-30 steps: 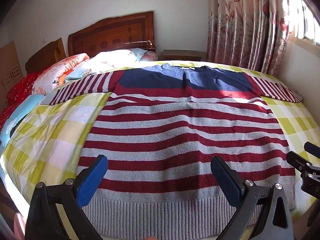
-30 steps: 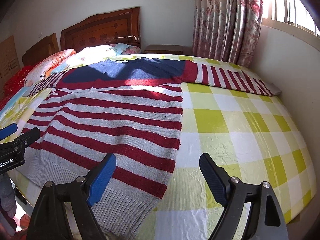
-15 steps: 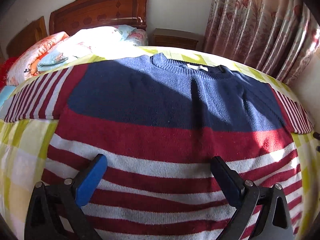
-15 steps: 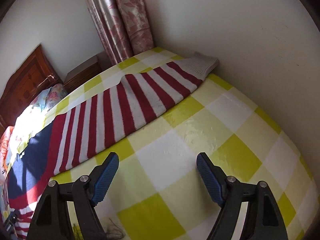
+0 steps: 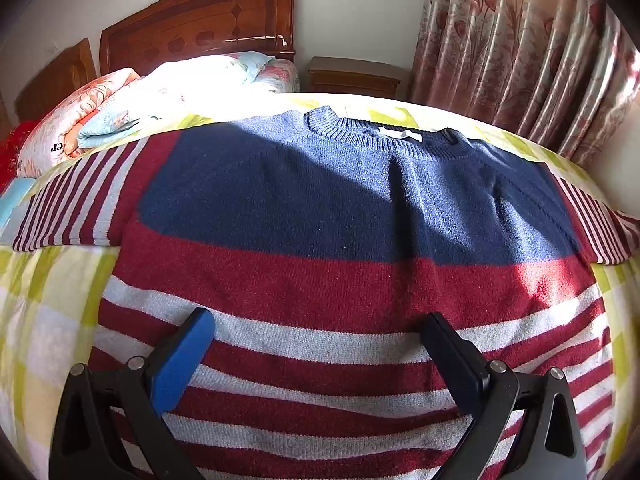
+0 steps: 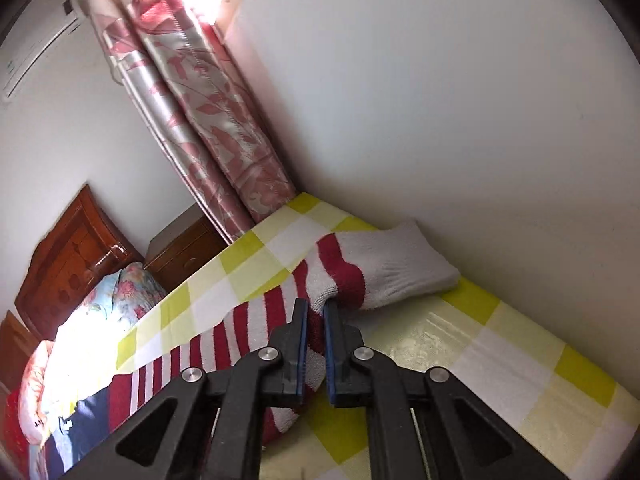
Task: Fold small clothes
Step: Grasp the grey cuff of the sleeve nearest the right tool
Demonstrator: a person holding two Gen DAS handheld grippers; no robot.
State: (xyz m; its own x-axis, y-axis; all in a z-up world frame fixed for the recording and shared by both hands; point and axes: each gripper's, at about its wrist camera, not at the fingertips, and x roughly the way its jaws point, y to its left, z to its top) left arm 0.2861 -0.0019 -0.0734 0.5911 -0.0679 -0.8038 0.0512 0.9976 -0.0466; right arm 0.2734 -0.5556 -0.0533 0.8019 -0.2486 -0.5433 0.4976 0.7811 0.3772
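One sweater, navy at the chest with red and grey stripes below, lies flat on the yellow-checked bed. A pillow shows partial letters "er". The left gripper hangs spread above it; the right gripper, jaws just closed, pinches the striped sleeve.

The right gripper, wide apart a second ago over the checked bedsheet, has just been closing and now pinches the sweater's striped right sleeve near its grey cuff, bunching and lifting the fabric there.
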